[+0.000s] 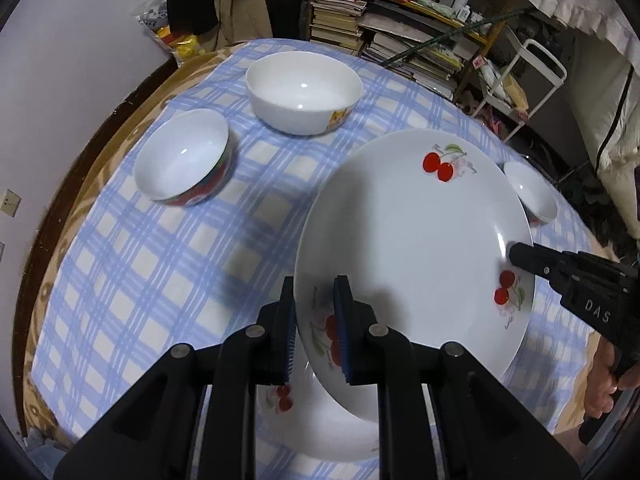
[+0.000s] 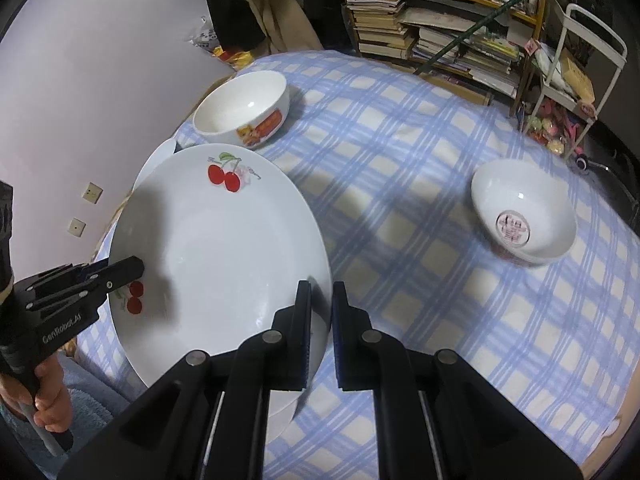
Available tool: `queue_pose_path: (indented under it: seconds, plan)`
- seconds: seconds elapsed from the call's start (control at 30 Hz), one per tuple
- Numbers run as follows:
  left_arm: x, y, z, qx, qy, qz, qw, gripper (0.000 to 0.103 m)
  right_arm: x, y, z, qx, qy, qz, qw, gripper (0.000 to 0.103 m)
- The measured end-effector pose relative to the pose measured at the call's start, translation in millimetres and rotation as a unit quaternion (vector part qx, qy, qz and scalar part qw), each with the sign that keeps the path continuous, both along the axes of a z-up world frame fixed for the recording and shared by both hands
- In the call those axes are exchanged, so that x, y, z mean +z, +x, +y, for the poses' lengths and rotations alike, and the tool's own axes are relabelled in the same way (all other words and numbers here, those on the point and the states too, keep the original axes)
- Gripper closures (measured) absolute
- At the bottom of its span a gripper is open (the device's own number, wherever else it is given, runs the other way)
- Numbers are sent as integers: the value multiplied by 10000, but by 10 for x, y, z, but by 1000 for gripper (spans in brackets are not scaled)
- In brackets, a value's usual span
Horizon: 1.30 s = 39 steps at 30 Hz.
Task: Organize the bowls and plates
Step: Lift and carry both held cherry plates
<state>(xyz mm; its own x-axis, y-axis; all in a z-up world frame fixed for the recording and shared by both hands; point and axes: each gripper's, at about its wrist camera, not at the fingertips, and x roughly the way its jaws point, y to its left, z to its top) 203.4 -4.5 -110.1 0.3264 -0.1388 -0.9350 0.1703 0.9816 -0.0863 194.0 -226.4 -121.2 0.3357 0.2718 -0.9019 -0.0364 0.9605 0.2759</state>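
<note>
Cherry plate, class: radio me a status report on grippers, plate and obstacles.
Left gripper and right gripper both clamp the cherry plate by opposite rims. Plate lifted, tilted, above a second cherry plate. Three bowls stand apart; nothing blocking.

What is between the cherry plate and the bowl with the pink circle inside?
Only bare blue checked tablecloth lies between the cherry plate and that bowl, seen in the right wrist view.

Dim overhead indoor light, soft shadows on the tablecloth point(image 1: 160, 264), small glints in bowls, fisheye bending, dark corners.
</note>
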Motion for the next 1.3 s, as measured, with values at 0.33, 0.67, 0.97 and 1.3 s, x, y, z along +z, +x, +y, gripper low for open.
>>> queue_pose_path:
  seconds: [0.33,0.67,0.97,1.3]
  plan:
    - [31,-379,126,-96,151,-54,9998,86,-45,-370,142,27,142,1,9999,92]
    - [-104,-674,334,141,27,-13,9999,86,-131,-608,340,114,57,21,9999,92]
    - [-335,-777,454,337,-232,48,9991,86,-465,-752,380,-70,291,288,9991,91]
    - [-401,-776,503,479,-308,56,9984,86,-602,-761,480,-74,129,331,9993,89]
